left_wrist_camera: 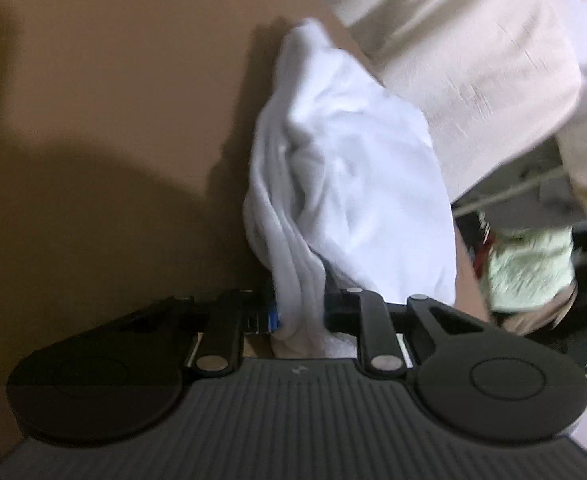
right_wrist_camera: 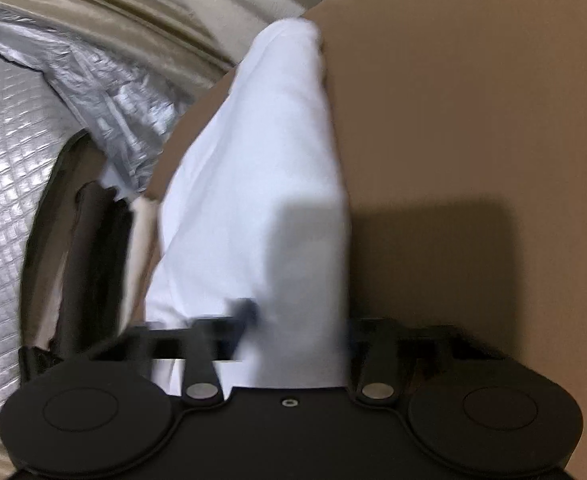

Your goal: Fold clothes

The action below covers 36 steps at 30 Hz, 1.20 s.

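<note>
Left wrist view: a brown table surface (left_wrist_camera: 93,100) fills the left of the frame, crossed by dark shadows. At centre, the left gripper (left_wrist_camera: 299,318) is clamped on a bunched fold of a white cloth (left_wrist_camera: 345,184); the fabric passes between the two black fingers, and the jaws stand close together with the cloth pinched in the gap. The cloth extends away from the gripper in a gathered, creased mass over the table. To the right lies a cream fabric-covered surface (left_wrist_camera: 473,60), and below it, at the far right edge, a blurred pale green item (left_wrist_camera: 529,268) among dark clutter that cannot be identified.

Right wrist view: at far left, a silver quilted foil sheet (right_wrist_camera: 9,152) sits beside beige drapery (right_wrist_camera: 113,0). At centre, the right gripper (right_wrist_camera: 293,332) is closed on the same white cloth (right_wrist_camera: 261,168), the fabric running between its fingers; the frame is motion-blurred here. The cloth tapers to a point far from the gripper. The brown table (right_wrist_camera: 473,100) occupies the right, with a square shadow beside the cloth.
</note>
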Motion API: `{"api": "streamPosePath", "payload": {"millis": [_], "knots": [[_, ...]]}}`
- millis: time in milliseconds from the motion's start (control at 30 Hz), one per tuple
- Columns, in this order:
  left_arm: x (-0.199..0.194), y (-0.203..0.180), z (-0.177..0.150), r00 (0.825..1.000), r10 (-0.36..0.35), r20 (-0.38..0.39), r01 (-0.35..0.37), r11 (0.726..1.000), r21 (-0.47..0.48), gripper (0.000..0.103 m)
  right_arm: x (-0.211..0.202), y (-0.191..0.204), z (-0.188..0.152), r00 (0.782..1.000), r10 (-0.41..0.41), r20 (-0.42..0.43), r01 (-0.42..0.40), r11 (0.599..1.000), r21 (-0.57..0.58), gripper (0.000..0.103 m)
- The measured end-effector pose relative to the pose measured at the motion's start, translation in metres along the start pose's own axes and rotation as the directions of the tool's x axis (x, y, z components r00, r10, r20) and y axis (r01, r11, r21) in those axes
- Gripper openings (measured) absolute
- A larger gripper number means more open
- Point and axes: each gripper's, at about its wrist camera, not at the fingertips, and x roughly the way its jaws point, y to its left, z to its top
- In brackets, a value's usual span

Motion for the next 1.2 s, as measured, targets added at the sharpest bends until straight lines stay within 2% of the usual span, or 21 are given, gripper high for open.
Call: {"api": "streamPosePath", "payload": {"millis": [100, 133, 200, 267, 333, 400, 433, 467, 500, 533, 567, 600, 667, 733, 767, 833, 900, 933, 1033, 1133, 1200], "knots": [[-0.006, 0.001, 0.013, 1.000, 0.000, -0.031, -0.003, 0.994, -0.109, 0.013, -0.006, 0.021, -0.004, 0.997, -0.055, 0.045, 0.056, 0.998, -0.036, 0.021], [-0.014, -0.006, 0.018, 1.000, -0.010, -0.016, 0.008, 0.994, -0.106, 0.013, -0.010, 0.028, -0.005, 0.998, -0.063, 0.025, 0.065, 0.996, -0.069, 0.020], [-0.041, -0.025, 0.028, 0.998, -0.039, 0.051, 0.042, 0.997, -0.058, 0.013, -0.026, 0.042, -0.007, 0.999, 0.007, 0.034, -0.006, 1.000, -0.028, 0.019], [-0.080, -0.037, 0.038, 0.995, -0.085, 0.051, 0.086, 0.996, -0.021, 0.013, -0.045, 0.055, -0.009, 0.986, 0.165, 0.012, -0.166, 0.984, 0.067, 0.019], [-0.119, -0.049, 0.047, 0.990, -0.130, 0.047, 0.130, 0.991, 0.016, 0.015, -0.060, 0.074, -0.021, 0.973, 0.225, -0.060, -0.219, 0.972, 0.087, 0.018], [-0.142, -0.047, 0.050, 0.991, -0.135, -0.023, 0.136, 0.989, 0.062, 0.023, -0.064, 0.091, -0.042, 0.971, 0.123, -0.205, -0.124, 0.992, 0.007, 0.021], [-0.145, -0.040, 0.048, 0.995, -0.092, -0.030, 0.094, 0.992, 0.089, 0.035, -0.063, 0.094, -0.055, 0.973, 0.064, -0.223, -0.075, 0.996, -0.042, 0.025], [-0.148, -0.033, 0.046, 0.998, -0.045, -0.033, 0.049, 0.992, 0.117, 0.039, -0.060, 0.092, -0.066, 0.976, -0.019, -0.219, -0.001, 0.996, -0.090, 0.027], [-0.150, -0.023, 0.041, 0.999, 0.049, -0.015, -0.047, 0.989, 0.140, 0.039, -0.056, 0.091, -0.077, 0.972, -0.100, -0.211, 0.072, 0.988, -0.136, 0.031], [-0.147, -0.013, 0.035, 0.988, 0.155, -0.025, -0.149, 0.977, 0.155, 0.039, -0.055, 0.083, -0.082, 0.970, -0.123, -0.208, 0.095, 0.986, -0.139, 0.031], [-0.144, -0.004, 0.029, 0.965, 0.259, -0.036, -0.249, 0.953, 0.170, 0.039, -0.054, 0.075, -0.087, 0.968, -0.145, -0.205, 0.117, 0.983, -0.143, 0.032], [-0.139, 0.007, 0.026, 0.950, 0.308, -0.057, -0.295, 0.940, 0.169, 0.039, -0.052, 0.067, -0.091, 0.965, -0.167, -0.202, 0.139, 0.980, -0.144, 0.038], [-0.137, 0.024, 0.028, 0.967, 0.234, -0.105, -0.226, 0.971, 0.078, 0.039, -0.060, 0.052, -0.076, 0.979, -0.099, -0.181, 0.094, 0.995, -0.036, 0.040], [-0.140, 0.027, 0.037, 0.988, 0.127, -0.087, -0.127, 0.992, 0.007, 0.041, -0.070, 0.048, -0.059, 0.990, -0.047, -0.135, 0.049, 0.999, 0.013, 0.051], [-0.142, 0.024, 0.040, 0.993, 0.102, -0.059, -0.102, 0.995, 0.008, 0.043, -0.076, 0.045, -0.054, 0.993, -0.028, -0.116, 0.031, 0.999, 0.023, 0.054], [-0.145, 0.016, 0.040, 0.994, 0.109, -0.024, -0.108, 0.992, 0.060, 0.054, -0.079, 0.044, -0.044, 0.999, -0.024, -0.039, 0.024, 1.000, -0.001, 0.067], [-0.135, 0.010, 0.036, 0.990, 0.134, -0.051, -0.129, 0.986, 0.103, 0.055, -0.074, 0.045, -0.033, 1.000, -0.026, 0.015, 0.027, 0.999, -0.023, 0.067], [-0.129, 0.012, 0.034, 0.989, 0.120, -0.084, -0.111, 0.988, 0.106, 0.055, -0.071, 0.041, -0.026, 0.999, -0.030, 0.036, 0.031, 0.999, -0.028, 0.067], [-0.112, 0.026, 0.037, 0.982, 0.063, -0.179, -0.052, 0.997, 0.063, 0.056, -0.043, 0.028, -0.004, 0.999, -0.040, 0.028, 0.040, 0.999, 0.000, 0.073], [-0.108, 0.037, 0.037, 0.978, 0.050, -0.202, -0.044, 0.998, 0.034, 0.061, -0.015, 0.019, 0.016, 0.999, -0.006, 0.036, 0.005, 1.000, 0.016, 0.078], [-0.108, 0.043, 0.040, 0.980, 0.051, -0.194, -0.044, 0.998, 0.040, 0.061, 0.002, 0.028, 0.026, 0.996, -0.003, 0.089, 0.005, 1.000, -0.017, 0.078]]}}
